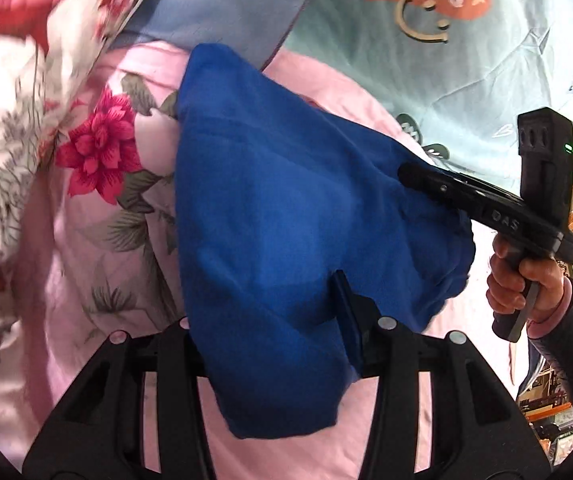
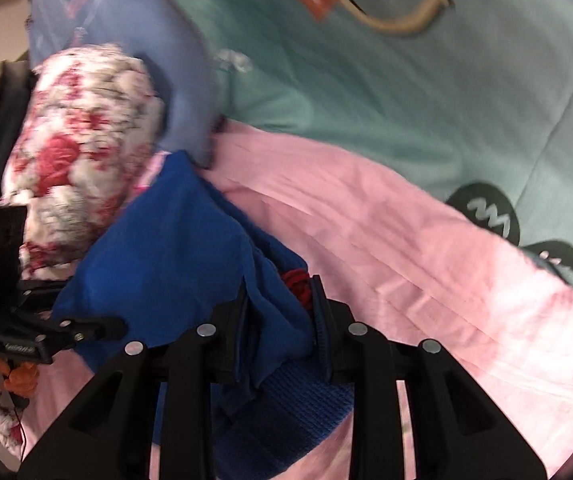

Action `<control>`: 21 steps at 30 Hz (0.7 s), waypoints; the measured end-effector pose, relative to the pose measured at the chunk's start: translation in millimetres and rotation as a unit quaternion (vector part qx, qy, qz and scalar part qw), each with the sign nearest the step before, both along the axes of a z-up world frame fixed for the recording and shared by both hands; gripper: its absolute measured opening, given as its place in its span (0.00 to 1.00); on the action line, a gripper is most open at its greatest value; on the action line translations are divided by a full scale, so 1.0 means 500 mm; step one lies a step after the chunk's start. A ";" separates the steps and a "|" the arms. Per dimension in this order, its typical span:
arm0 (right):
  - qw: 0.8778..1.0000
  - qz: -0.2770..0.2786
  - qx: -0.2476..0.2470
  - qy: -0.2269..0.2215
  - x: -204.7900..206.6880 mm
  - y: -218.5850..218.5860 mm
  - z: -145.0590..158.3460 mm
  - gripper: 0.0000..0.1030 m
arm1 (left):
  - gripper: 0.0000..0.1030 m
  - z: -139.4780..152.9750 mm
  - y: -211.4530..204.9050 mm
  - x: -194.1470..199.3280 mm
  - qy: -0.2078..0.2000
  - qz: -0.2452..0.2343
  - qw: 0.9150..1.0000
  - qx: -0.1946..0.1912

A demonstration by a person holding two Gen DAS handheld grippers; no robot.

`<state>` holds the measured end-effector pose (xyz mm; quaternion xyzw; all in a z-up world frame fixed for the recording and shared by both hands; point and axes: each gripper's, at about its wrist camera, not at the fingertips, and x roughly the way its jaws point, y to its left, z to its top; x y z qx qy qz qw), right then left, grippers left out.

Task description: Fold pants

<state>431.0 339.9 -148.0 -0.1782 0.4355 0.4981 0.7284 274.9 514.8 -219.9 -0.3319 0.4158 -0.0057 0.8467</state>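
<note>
The blue pants (image 1: 286, 208) hang bunched in the air above a pink sheet (image 1: 98, 264). My left gripper (image 1: 270, 320) is shut on one edge of the blue cloth, which drapes over its fingers. My right gripper (image 1: 410, 170) reaches in from the right and is shut on the other edge. In the right wrist view the pants (image 2: 182, 240) are pinched between my right gripper's (image 2: 278, 292) fingers, with the ribbed waistband and a red cord (image 2: 298, 284) showing. The left gripper (image 2: 106, 330) holds the cloth at the left.
A floral quilt (image 1: 26, 100) is piled at the left. A light green sheet (image 1: 466, 40) with cartoon prints lies beyond the pink sheet. A blue-grey pillow (image 2: 118, 40) sits at the back. Shelving shows at the far right edge (image 1: 546, 400).
</note>
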 end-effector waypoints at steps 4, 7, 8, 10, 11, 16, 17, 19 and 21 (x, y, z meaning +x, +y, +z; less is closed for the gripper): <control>1.000 -0.005 0.000 0.009 0.020 -0.001 -0.035 0.31 | 0.69 0.000 0.000 -0.013 -0.006 0.008 0.999 0.038; 1.000 -0.024 -0.007 -0.008 0.022 -0.006 -0.034 0.58 | 0.75 0.009 0.003 -0.030 0.004 0.026 0.998 0.061; 1.000 -0.027 -0.006 -0.011 0.023 -0.011 -0.027 0.59 | 0.78 0.016 0.003 -0.041 0.009 0.034 0.997 0.068; 0.999 -0.035 -0.001 -0.018 0.017 -0.027 -0.004 0.59 | 0.78 0.038 0.008 -0.076 0.007 0.057 0.995 0.079; 0.999 -0.043 0.007 -0.028 0.010 -0.041 0.017 0.59 | 0.78 0.054 0.008 -0.101 -0.003 0.070 0.994 0.079; 0.992 -0.010 0.125 0.002 -0.058 -0.108 0.107 0.58 | 0.77 0.123 -0.021 -0.163 -0.072 0.079 0.990 0.091; 0.990 0.004 0.136 0.020 -0.070 -0.110 0.108 0.53 | 0.76 0.131 -0.036 -0.162 -0.088 0.065 0.990 0.091; 0.987 0.023 0.144 0.063 -0.085 -0.110 0.093 0.48 | 0.75 0.131 -0.044 -0.158 -0.100 0.049 0.990 0.083; 0.989 0.016 0.129 0.069 -0.094 -0.112 0.057 0.46 | 0.73 0.108 -0.064 -0.142 -0.089 0.035 0.993 0.069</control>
